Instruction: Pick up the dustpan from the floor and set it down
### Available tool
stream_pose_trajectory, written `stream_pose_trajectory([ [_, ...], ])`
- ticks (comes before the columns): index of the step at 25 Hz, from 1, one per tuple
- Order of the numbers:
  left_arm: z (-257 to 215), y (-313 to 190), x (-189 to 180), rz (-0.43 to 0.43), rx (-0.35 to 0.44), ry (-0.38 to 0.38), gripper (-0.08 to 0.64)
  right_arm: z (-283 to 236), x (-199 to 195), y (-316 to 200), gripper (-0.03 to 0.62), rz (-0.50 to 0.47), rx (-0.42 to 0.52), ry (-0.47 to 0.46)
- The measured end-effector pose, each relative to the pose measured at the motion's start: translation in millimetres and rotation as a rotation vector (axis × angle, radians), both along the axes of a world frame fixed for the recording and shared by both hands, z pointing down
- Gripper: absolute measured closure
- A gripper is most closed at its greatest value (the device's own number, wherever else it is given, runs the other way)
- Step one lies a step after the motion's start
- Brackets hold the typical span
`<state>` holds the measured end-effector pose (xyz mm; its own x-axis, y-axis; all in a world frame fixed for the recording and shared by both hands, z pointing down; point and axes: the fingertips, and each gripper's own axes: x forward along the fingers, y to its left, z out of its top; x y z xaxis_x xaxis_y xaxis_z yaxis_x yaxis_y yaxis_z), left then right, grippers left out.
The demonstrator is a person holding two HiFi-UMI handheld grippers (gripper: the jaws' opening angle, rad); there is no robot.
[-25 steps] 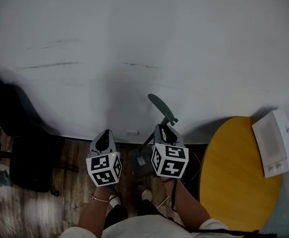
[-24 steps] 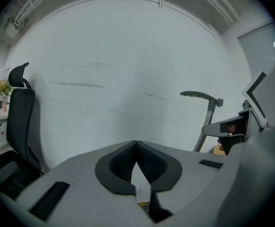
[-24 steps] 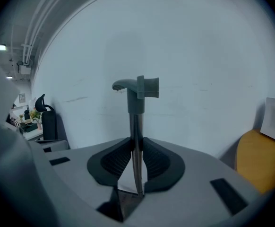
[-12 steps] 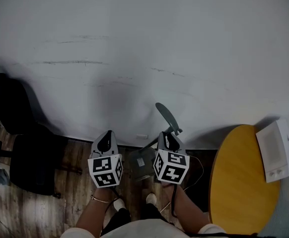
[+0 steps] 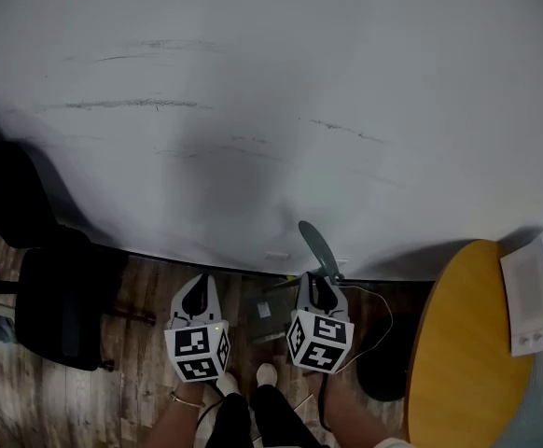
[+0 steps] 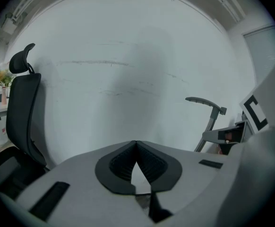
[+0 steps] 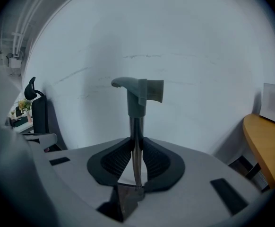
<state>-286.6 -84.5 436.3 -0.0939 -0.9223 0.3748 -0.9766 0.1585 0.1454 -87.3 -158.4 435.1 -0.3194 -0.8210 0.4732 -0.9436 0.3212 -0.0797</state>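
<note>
**Dustpan gripped by its pole, low over a plank floor by the wall**

Closest in, a dark wooden plank floor [image 5: 132,390] runs under the person's white shoes [image 5: 266,373]. On the left of the head view stands a black office chair [image 5: 52,297]. On the right is a round yellow table [image 5: 467,343] with a white box [image 5: 533,292] on its far edge. A dark rounded thing sits on the floor beside the table, too dim to identify. The floor ends at a pale wall [image 5: 271,110] marked with several thin, dark scuff lines.

The left claw [image 5: 199,280] is clenched on nothing, its tips meeting with only the wall in front of them. The right claw [image 5: 316,282] grasps the dustpan [image 5: 265,317] by its thin metal pole [image 7: 136,126], which is pinched between the two ribbed pads.

The dustpan's grey pan hangs low between the two claws, just ahead of the shoes. No view shows whether it touches the floor. The long axis follows the pole, which climbs from the pan through the right claw and slants away toward the wall. In the right gripper view the pole stands nearly upright. At the top is a grey grip [image 7: 137,86] that bends off to the left in that view, with the wall close behind it.
</note>
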Motion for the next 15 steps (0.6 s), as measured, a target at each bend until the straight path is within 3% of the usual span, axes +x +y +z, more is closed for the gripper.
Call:
stream_pose_trajectory([
  [10,69.0,-5.9,4.1,-0.028,-0.057,0.014,0.554,70.9,0.7,-11.3,0.497,-0.005,-0.040,-0.011],
  [15,107.1,-13.8,12.0,0.000,-0.082,0.004,0.554,107.1,-1.7,-15.6,0.497,-0.008,-0.037,0.004],
])
